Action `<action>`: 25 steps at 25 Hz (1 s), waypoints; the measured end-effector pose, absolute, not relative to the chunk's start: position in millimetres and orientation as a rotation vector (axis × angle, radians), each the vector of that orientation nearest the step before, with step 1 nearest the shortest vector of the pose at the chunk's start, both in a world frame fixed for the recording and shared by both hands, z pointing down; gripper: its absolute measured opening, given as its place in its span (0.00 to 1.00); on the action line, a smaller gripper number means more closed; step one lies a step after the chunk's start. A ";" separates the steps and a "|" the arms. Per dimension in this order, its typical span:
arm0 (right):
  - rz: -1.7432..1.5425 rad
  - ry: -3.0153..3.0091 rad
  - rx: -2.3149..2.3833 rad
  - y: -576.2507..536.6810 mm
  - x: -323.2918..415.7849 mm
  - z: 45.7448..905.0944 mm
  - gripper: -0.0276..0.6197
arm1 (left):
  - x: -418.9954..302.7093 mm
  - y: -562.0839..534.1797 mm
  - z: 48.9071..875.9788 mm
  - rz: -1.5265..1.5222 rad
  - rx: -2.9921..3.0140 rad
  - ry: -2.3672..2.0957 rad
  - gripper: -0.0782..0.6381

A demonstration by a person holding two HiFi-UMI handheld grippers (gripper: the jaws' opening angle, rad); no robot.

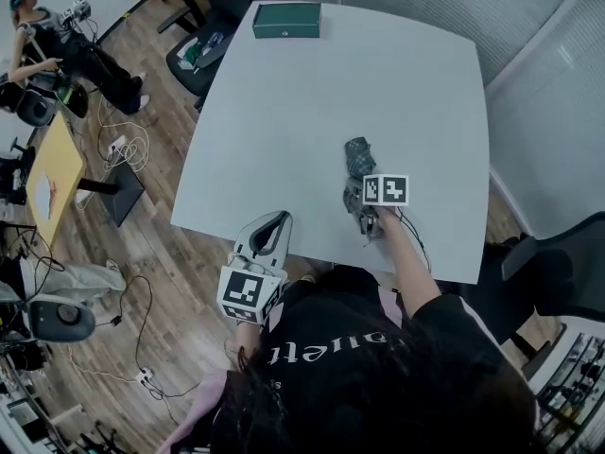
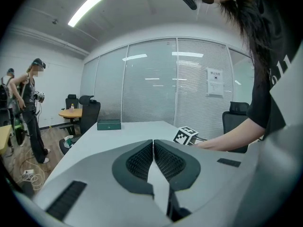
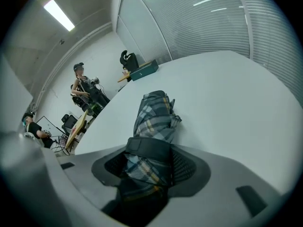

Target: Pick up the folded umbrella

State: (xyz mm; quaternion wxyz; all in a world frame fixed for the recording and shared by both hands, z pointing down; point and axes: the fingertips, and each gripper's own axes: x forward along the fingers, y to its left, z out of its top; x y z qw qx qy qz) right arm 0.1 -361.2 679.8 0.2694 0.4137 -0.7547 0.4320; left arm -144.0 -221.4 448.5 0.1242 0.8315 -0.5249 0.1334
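Jaws of the right gripper (image 1: 359,201) are pinching the folded umbrella (image 1: 359,155), its length running toward twelve o'clock; the closed, empty left gripper (image 1: 274,225) is hanging at eight.

The folded umbrella (image 3: 154,122) is showing soft, creased plaid cloth, with a matt black strap (image 3: 149,149). The table (image 1: 312,112) is looking smooth and matt. At nine o'clock of it, the floor (image 1: 189,263) is showing slightly glossy wood planks.

You wear a black shirt (image 1: 326,350) with white lettering, cut off and not legible as a word; the paper notice (image 2: 215,82) on the glass wall is too small to read.
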 end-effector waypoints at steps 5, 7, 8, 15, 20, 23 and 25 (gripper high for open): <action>1.226 -2.144 1.088 -328.3 -7.0 644.6 0.41 | -150.0 -207.8 450.2 0.381 2.441 -1.503 0.14; 1.225 -2.190 1.075 -315.2 -11.8 626.5 0.41 | -151.1 -201.8 449.6 0.377 2.455 -1.487 0.15; 1.223 -2.213 1.070 -308.7 -14.5 616.8 0.41 | -151.6 -198.6 448.9 0.375 2.463 -1.478 0.15; 1.197 -2.368 1.055 -262.8 -34.9 550.3 0.41 | -157.8 -174.7 442.7 0.362 2.519 -1.426 0.15; 1.212 -2.444 1.063 -231.4 -50.3 518.3 0.41 | -164.6 -156.3 444.3 0.361 2.546 -1.379 0.15; 1.226 -2.469 1.074 -210.7 -55.3 507.7 0.41 | -167.2 -142.0 444.8 0.364 2.560 -1.352 0.15; 1.234 -2.477 1.089 -196.4 -57.3 503.4 0.41 | -169.4 -131.7 445.2 0.365 2.571 -1.335 0.15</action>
